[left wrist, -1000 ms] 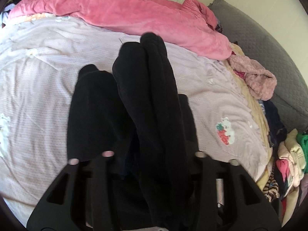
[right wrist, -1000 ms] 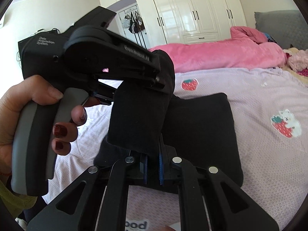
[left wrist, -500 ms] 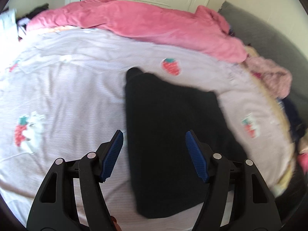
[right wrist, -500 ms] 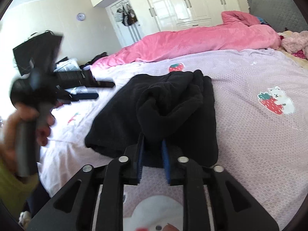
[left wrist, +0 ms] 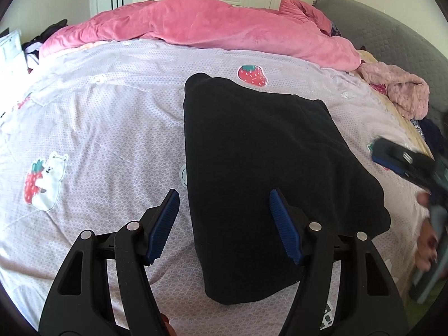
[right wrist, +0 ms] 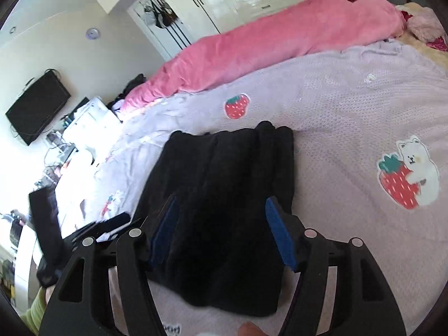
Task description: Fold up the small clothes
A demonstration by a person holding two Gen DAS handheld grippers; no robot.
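Observation:
A black garment (left wrist: 266,145) lies folded in a rough rectangle on the lilac bed sheet (left wrist: 98,126). My left gripper (left wrist: 224,196) hovers over its near edge, open, with its blue pads clear of the cloth. My right gripper (right wrist: 221,200) hangs over the same black garment (right wrist: 224,168) from the other side. Its jaws are opening, and the cloth lies below and between them with no pad pressing on it. In the left wrist view the right gripper (left wrist: 403,159) shows blurred at the right edge, held by a hand.
A pink duvet (left wrist: 224,28) is heaped along the far side of the bed. A fluffy pink garment (left wrist: 400,92) and other clothes lie by the grey headboard (left wrist: 392,33). A TV (right wrist: 36,106) hangs on the wall past the bed's left edge.
The garment hung between both grippers a second ago. The left let go first, then the right opened and drew back, and the cloth now lies flat on the bed.

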